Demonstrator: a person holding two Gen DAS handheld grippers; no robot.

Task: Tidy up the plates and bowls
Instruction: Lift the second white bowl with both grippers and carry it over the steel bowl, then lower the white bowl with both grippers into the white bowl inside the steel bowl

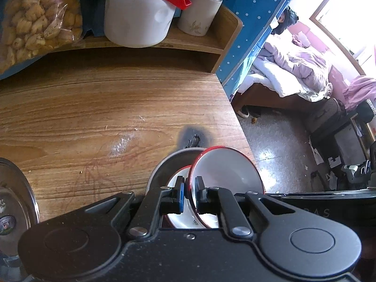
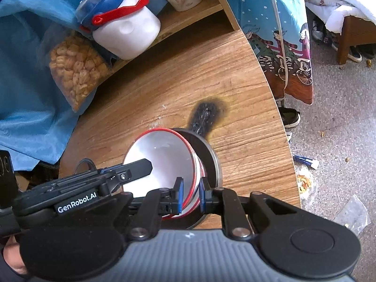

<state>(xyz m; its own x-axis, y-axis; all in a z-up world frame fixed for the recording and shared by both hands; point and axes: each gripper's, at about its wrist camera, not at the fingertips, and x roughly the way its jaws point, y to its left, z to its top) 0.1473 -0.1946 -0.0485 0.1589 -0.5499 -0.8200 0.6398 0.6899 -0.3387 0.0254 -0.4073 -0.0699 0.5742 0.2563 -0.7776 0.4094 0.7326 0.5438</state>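
2 red-rimmed bowls (image 1: 223, 171) in 1 steel plate (image 2: 209, 155), 2 grippers (image 1: 189, 192) pinching rims

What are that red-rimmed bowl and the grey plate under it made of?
The red-rimmed bowl looks like glossy white enamel or ceramic: smooth, reflective, with a thin painted edge. The grey plate seems to be stainless steel, judging by its dull metallic sheen.

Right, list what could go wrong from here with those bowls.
1. Both the left gripper and the right gripper pinch the rim of the tilted top bowl; pulling unevenly could make it slip.
2. The stack sits in a metal plate near the table edge; a nudge might push it off onto the floor.
3. The lower bowl could be dragged up with the top one.
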